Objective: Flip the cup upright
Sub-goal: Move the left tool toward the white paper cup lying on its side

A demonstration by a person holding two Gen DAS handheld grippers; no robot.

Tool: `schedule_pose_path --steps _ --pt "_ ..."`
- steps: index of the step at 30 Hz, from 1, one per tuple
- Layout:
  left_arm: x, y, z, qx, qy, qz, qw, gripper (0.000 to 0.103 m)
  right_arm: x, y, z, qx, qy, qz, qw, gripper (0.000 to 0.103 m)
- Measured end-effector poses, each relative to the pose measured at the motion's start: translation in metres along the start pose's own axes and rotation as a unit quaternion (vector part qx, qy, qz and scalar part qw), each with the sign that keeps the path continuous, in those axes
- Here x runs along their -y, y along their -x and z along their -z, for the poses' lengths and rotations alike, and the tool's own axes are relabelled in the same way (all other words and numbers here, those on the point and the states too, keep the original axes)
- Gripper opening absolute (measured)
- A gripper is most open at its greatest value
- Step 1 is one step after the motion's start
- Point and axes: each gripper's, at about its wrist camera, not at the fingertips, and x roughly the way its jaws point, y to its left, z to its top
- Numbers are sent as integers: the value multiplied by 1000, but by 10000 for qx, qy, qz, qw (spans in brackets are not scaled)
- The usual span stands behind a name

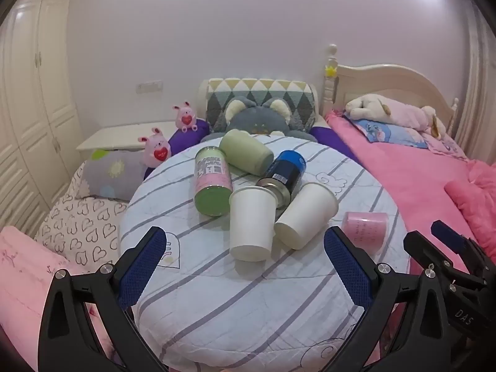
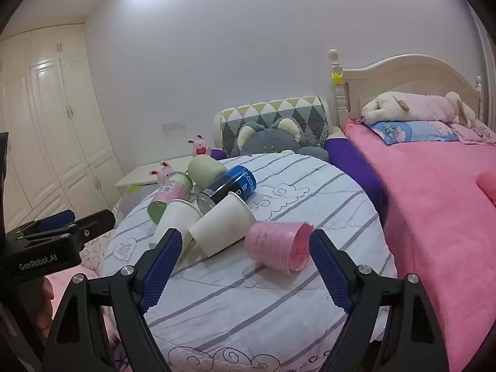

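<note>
Several cups lie on their sides on a round striped cushion (image 1: 217, 294). Two white paper cups (image 1: 251, 223) (image 1: 305, 215) lie side by side, bases toward me. A pink cup (image 2: 279, 246) lies to their right, mouth toward the right wrist camera; it also shows in the left wrist view (image 1: 367, 229). Behind are a pink-and-green can (image 1: 212, 184), a pale green cup (image 1: 246, 152) and a blue-black can (image 1: 283, 173). My left gripper (image 1: 245, 262) is open, just short of the white cups. My right gripper (image 2: 245, 266) is open, just short of the pink cup.
The cushion (image 2: 248, 310) sits on a bed with a pink blanket (image 2: 434, 217) at right. A grey plush (image 1: 257, 121), small pink plush toys (image 1: 156, 150) and pillows lie behind. A white wardrobe (image 2: 55, 124) stands at left.
</note>
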Motion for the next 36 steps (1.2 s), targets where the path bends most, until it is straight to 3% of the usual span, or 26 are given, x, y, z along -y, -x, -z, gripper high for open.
schedule_pose_path --steps 17,25,33,36 --pt "-29 -20 -2 -141 254 -149 9995 103 -9 -23 -7 -227 -12 -26 9997 85" --pt "-60 -38 0 -277 515 -376 9976 103 -44 -63 -20 -571 -49 -78 9983 85" --pt "-95 -47 0 -335 829 -554 9945 103 -78 -90 -22 -916 -236 -595 9937 85" --pt "-109 -46 -1 -249 1009 -669 9923 103 -88 -107 -14 -1134 159 -444 9924 85"
